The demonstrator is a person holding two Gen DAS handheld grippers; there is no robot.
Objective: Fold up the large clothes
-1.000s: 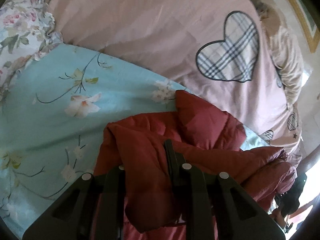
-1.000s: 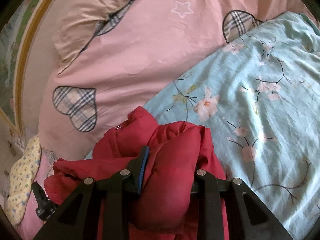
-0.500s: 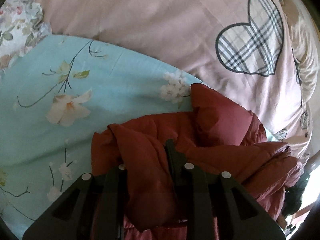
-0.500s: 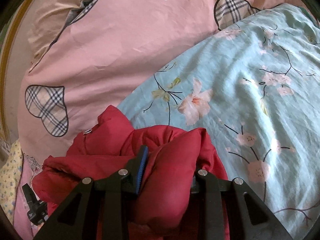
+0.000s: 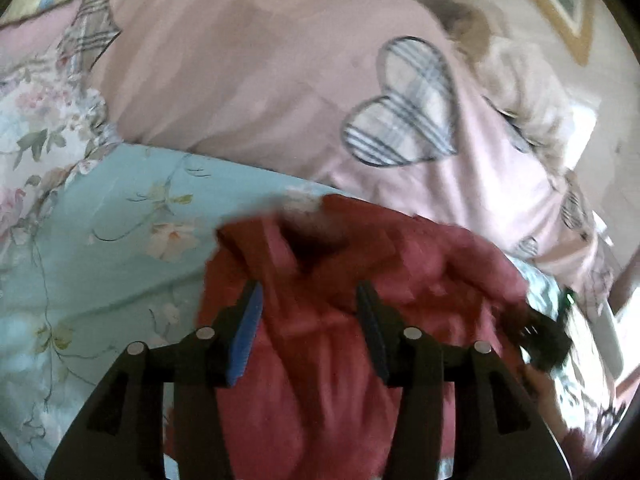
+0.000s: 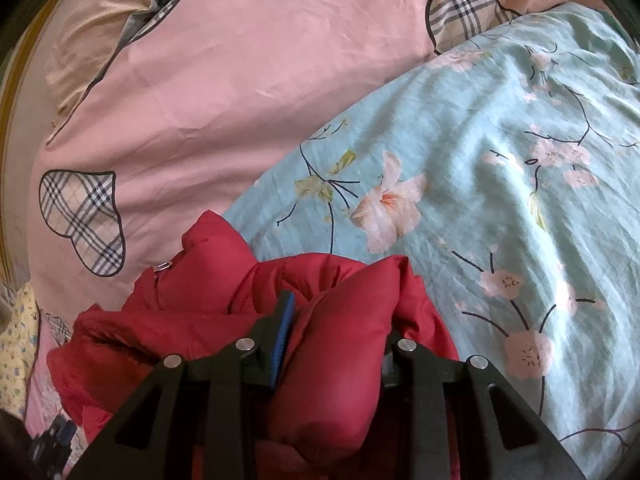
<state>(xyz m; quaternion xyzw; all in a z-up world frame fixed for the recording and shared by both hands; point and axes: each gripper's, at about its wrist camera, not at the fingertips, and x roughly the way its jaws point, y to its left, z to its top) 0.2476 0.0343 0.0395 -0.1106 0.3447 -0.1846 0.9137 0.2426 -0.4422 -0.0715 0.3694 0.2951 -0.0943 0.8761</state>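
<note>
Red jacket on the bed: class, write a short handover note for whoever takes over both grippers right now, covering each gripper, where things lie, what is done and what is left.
Left gripper: jaws wide apart with the red jacket bulging between them; picture blurred, so a firm grip is not clear.
Right gripper: jaws shut on a thick roll of the jacket.
Where: the jacket is bunched in a heap on the blue flowered quilt, beside the pink cover with checked hearts.
Done: both grippers are at the jacket; no neat fold shows.
Left: probably spread it flat on the quilt, then fold sleeves and body.
</note>
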